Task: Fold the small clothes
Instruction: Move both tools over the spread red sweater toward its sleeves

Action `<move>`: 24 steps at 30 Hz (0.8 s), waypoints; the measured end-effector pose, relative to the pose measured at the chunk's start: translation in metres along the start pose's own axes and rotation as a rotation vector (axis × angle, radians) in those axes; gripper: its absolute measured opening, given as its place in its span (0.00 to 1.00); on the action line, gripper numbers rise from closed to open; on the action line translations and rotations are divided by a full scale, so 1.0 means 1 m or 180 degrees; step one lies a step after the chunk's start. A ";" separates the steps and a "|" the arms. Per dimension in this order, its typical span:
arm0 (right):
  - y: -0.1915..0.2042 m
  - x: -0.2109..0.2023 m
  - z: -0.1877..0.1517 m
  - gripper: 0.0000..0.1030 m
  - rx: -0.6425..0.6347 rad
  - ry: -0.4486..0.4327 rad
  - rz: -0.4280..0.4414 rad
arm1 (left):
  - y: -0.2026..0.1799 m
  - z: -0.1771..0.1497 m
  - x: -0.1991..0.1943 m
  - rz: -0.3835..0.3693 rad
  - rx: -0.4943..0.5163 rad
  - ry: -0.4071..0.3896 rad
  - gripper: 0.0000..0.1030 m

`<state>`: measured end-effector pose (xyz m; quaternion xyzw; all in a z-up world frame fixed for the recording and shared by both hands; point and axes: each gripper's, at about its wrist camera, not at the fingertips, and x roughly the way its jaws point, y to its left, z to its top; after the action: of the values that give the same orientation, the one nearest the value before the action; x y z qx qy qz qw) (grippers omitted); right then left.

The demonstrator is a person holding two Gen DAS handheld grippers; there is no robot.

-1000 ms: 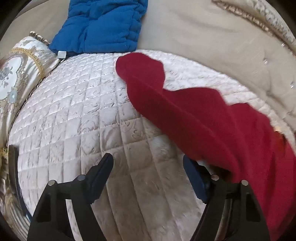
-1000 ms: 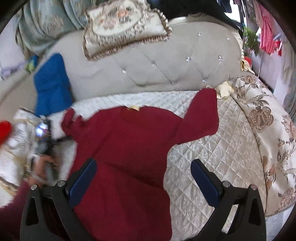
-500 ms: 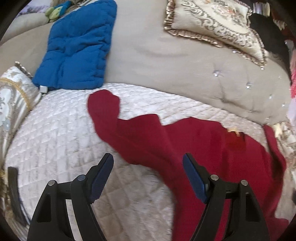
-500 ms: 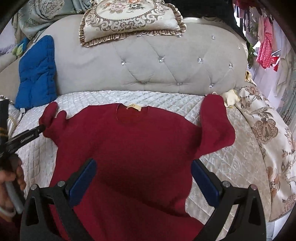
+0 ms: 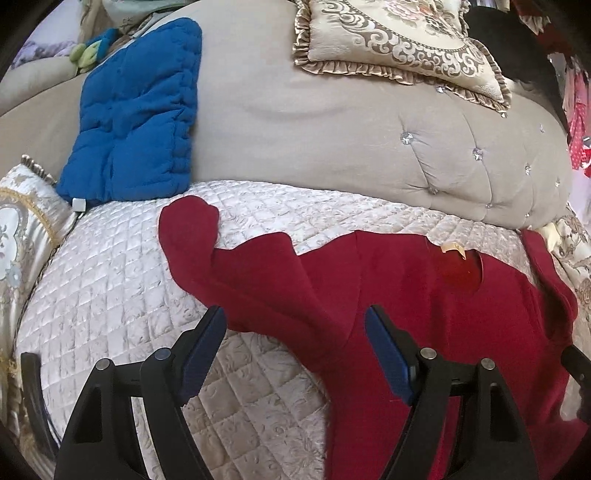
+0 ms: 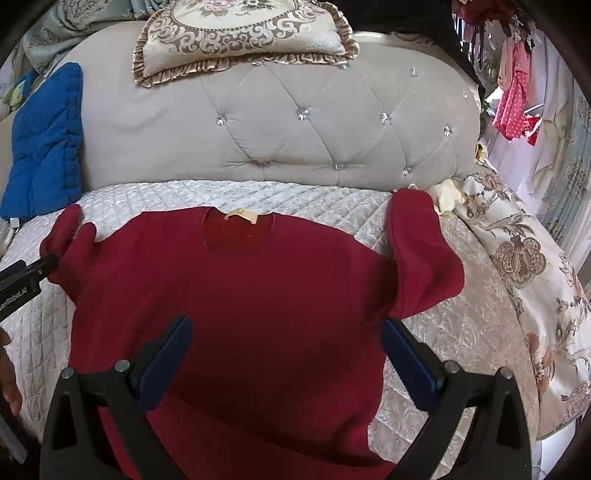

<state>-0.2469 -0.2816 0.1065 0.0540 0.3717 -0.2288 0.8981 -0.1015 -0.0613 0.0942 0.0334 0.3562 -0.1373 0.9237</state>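
Note:
A dark red long-sleeved top lies spread flat on the quilted cream bedspread, neck with a yellow label toward the headboard. Both sleeves are bent upward; the left sleeve is wrinkled, the right sleeve curls by the bed's edge. My left gripper is open and empty above the left sleeve and armpit area of the top. My right gripper is open and empty above the middle of the top's body. The left gripper's tip shows at the left edge of the right wrist view.
A tufted grey headboard runs behind the bed, with an ornate cushion on top. A blue quilted pad leans at the back left. Floral bedding hangs on the right. A patterned pillow sits left.
Both grippers have pulled back and risen, so the whole top now shows flat. The left view swung from the sleeve close-up toward the headboard. Both stay open.

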 end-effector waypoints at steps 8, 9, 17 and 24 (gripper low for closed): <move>0.000 0.010 -0.003 1.00 0.0014 0.0043 -0.0041 | -0.009 -0.001 -0.002 -0.0057 0.0069 -0.0096 0.56; 0.000 0.010 -0.003 1.00 0.0014 0.0046 -0.0040 | -0.009 -0.001 -0.001 -0.0060 0.0074 -0.0097 0.56; 0.002 0.020 -0.003 1.00 0.0015 0.0109 -0.0032 | -0.010 -0.001 0.001 -0.0053 0.0081 -0.0112 0.56; 0.001 0.028 -0.002 1.00 -0.0011 0.0131 -0.0114 | -0.007 -0.002 0.006 -0.0108 0.0022 -0.0049 0.56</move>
<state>-0.2301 -0.2904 0.0853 0.0504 0.3914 -0.2429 0.8861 -0.1000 -0.0693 0.0888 0.0295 0.3491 -0.1545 0.9238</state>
